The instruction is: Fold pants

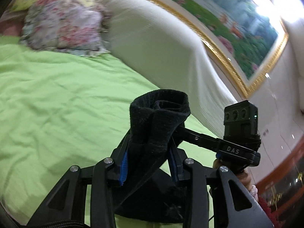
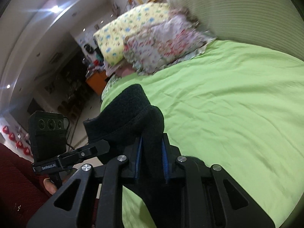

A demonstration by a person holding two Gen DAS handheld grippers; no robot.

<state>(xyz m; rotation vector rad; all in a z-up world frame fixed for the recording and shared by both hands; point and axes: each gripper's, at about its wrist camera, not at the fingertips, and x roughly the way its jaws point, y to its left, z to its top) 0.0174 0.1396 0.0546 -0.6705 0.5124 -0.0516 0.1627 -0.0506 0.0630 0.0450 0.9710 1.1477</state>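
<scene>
Black fleecy pants point(image 1: 157, 117), bunched, lifted off bed.

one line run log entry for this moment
left tongs: shut on black pants | right tongs: shut on black pants | pants: lifted above green bedsheet | fold: not yet laid

1. You're in a home bedroom: a bed point(image 2: 237, 98) under a lime-green sheet fills both views.
2. Floral pillow point(image 1: 62, 24) and yellow print pillow point(image 2: 121, 36) sit against a padded cream headboard point(image 1: 157, 43).
3. Gold-framed landscape painting point(image 1: 228, 19) hangs on the wall above.
</scene>
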